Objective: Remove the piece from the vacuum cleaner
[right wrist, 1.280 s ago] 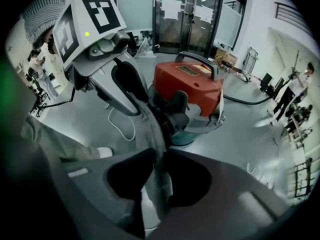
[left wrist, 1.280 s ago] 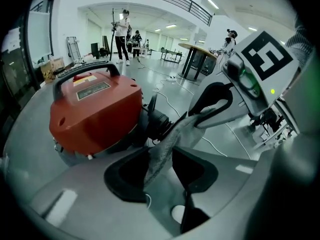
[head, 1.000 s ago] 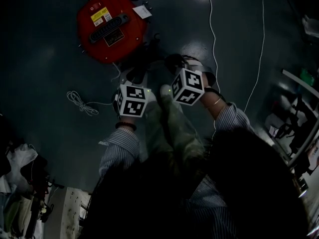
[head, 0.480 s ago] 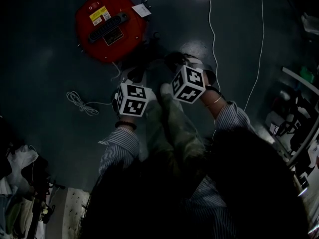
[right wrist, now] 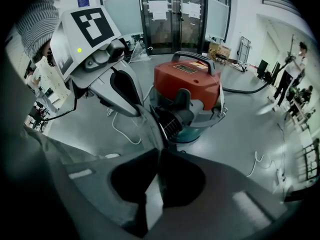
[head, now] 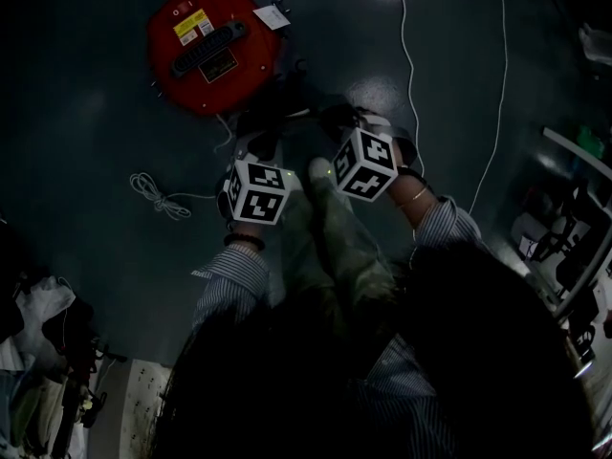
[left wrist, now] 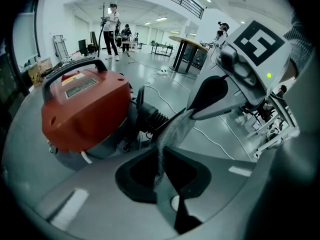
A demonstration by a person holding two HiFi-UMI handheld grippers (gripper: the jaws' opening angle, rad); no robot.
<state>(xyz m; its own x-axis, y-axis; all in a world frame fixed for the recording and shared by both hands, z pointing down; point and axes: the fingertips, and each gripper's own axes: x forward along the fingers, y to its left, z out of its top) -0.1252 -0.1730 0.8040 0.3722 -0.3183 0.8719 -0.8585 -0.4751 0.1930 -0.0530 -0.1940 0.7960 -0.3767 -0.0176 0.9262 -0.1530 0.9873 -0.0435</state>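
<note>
The red vacuum cleaner (head: 212, 46) stands on the dark floor, with its black ribbed hose socket (left wrist: 152, 116) facing me. A grey fabric piece (left wrist: 172, 134) stretches between both grippers, just in front of that socket. My left gripper (left wrist: 161, 151) has its jaws closing, and their tips pinch the lower end of the fabric. My right gripper (right wrist: 159, 151) is shut on the other end of the fabric (right wrist: 147, 126). Each gripper shows in the other's view, the right gripper (left wrist: 190, 113) and the left gripper (right wrist: 137, 111). In the head view the two marker cubes sit side by side below the vacuum cleaner; the jaws there are too dark to make out.
A long white cable (head: 411, 55) runs over the floor at the right, and a coiled white cord (head: 158, 197) lies at the left. Racks and clutter (head: 564, 228) line the right edge. People (left wrist: 111, 26) and a round table (left wrist: 187, 46) stand far behind.
Hardly anything differs: both marker cubes have edged a little to the right, and the vacuum cleaner stays where it was.
</note>
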